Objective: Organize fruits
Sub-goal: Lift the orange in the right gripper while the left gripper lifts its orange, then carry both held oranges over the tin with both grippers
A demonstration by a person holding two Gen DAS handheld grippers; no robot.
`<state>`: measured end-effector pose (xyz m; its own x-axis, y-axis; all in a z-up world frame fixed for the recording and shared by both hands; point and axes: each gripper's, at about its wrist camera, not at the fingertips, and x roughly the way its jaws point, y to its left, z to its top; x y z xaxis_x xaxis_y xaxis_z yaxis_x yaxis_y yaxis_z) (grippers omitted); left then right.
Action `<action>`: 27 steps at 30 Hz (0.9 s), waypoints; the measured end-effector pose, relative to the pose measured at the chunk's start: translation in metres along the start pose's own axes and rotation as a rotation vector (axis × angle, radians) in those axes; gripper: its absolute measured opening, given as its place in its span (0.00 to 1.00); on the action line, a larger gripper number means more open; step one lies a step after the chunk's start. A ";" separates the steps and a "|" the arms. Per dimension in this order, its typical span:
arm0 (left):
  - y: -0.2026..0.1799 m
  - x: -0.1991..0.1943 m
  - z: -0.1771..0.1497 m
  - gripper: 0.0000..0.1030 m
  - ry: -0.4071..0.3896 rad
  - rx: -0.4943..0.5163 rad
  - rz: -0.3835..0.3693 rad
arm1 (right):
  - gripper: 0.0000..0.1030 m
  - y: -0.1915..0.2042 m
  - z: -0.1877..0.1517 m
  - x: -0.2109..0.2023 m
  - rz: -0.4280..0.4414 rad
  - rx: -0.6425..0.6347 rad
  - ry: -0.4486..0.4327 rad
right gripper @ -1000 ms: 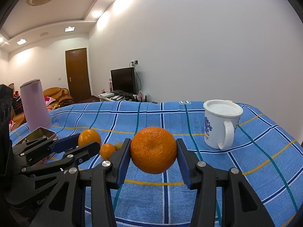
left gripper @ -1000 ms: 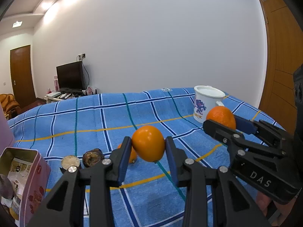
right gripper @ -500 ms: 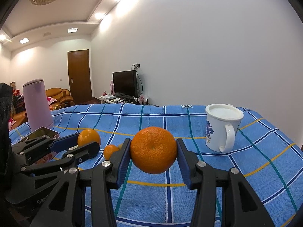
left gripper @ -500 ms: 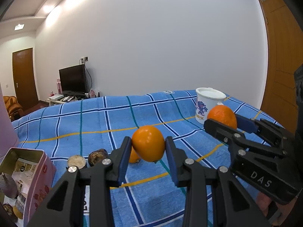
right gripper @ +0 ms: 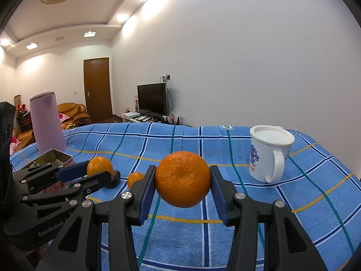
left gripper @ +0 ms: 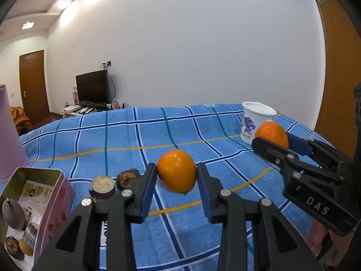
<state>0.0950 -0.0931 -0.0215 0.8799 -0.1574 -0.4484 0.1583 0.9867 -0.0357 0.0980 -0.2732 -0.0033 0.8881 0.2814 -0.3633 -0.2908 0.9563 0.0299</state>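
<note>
My left gripper (left gripper: 176,180) is shut on a smooth orange (left gripper: 176,170) and holds it above the blue checked cloth (left gripper: 158,131). My right gripper (right gripper: 182,188) is shut on a larger orange (right gripper: 182,179), also in the air; it shows at the right of the left wrist view (left gripper: 271,134). A pink tin box (left gripper: 33,203) with fruit inside stands open at the lower left. A small orange (right gripper: 135,179) and a dark brown fruit (left gripper: 127,175) lie on the cloth beside a cut purple fruit (left gripper: 102,186).
A white mug (right gripper: 269,152) stands at the back right of the cloth. A tall purple cup (right gripper: 47,123) stands at the back left behind the tin. A TV (right gripper: 152,99) and a door (right gripper: 97,88) are far behind.
Both grippers have shifted slightly to the left with their oranges. The tin box has come further into the left wrist view. The grips have not changed.
</note>
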 end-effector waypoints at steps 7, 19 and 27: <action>0.010 -0.004 -0.003 0.37 0.014 -0.009 0.014 | 0.47 0.007 0.001 0.003 0.016 -0.005 0.009; 0.034 -0.015 -0.010 0.37 0.031 -0.029 0.040 | 0.47 0.032 0.001 0.009 0.085 -0.009 0.040; 0.057 -0.026 -0.015 0.37 0.032 -0.057 0.055 | 0.47 0.056 0.001 0.015 0.130 -0.023 0.063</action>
<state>0.0748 -0.0325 -0.0251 0.8714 -0.1028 -0.4798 0.0838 0.9946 -0.0609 0.0953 -0.2149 -0.0058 0.8184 0.3966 -0.4159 -0.4108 0.9098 0.0594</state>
